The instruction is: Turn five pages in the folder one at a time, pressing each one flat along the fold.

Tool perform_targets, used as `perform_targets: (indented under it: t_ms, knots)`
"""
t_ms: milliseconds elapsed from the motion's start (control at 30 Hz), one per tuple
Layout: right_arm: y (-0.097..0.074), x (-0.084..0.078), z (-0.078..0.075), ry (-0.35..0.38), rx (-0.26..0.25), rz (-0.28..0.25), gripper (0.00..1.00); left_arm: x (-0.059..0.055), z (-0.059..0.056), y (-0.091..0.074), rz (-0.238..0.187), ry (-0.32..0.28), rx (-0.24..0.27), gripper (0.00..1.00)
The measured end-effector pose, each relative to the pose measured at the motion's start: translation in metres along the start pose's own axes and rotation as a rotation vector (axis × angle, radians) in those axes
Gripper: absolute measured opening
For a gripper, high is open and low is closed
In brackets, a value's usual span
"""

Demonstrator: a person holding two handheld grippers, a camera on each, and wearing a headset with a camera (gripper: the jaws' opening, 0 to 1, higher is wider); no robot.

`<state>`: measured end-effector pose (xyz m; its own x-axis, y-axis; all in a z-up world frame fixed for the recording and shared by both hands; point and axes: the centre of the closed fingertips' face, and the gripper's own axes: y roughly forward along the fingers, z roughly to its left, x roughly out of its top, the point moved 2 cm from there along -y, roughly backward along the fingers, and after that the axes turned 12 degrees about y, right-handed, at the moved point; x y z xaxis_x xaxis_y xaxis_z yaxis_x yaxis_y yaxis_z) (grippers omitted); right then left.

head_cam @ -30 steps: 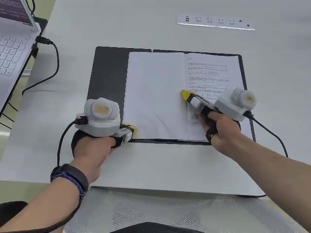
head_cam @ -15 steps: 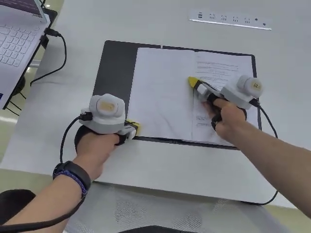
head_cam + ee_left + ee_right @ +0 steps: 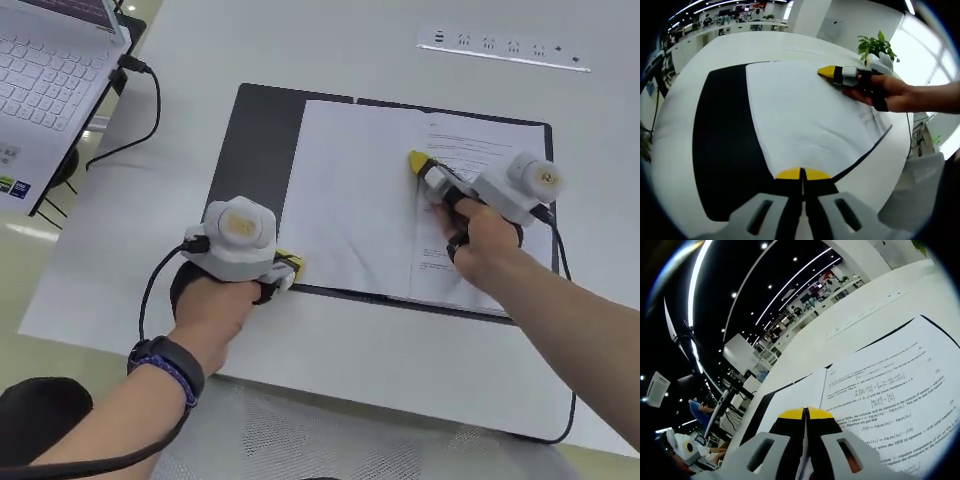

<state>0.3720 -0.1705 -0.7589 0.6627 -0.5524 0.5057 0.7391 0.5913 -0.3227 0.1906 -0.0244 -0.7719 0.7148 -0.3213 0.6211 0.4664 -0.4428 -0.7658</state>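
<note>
Farther along the fold (image 3: 413, 250) than a second ago, the right gripper (image 3: 418, 162) now nears its far end. The folder (image 3: 255, 150) lies open on the table (image 3: 330, 350), with the fold running away from the person. The right gripper's closed, empty tip rests on the fold. The left gripper (image 3: 292, 266), also closed and empty, presses the left page (image 3: 350, 200) at its near edge.

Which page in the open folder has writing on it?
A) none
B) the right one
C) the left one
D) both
B: the right page has printed lines on it, while the left page is plain white.
</note>
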Motion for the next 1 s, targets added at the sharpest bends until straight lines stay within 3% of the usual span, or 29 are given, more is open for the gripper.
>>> perform_targets:
  t_ms: [433,1000]
  knots:
    - [0.01,0.01,0.001,0.032,-0.014,-0.058,0.0,-0.003,0.004,0.002,0.003,0.012,-0.007,0.0]
    - [0.026,0.02,0.002,0.041,-0.024,-0.082,0.0,-0.005,0.006,0.005,0.015,0.02,-0.007,0.0]
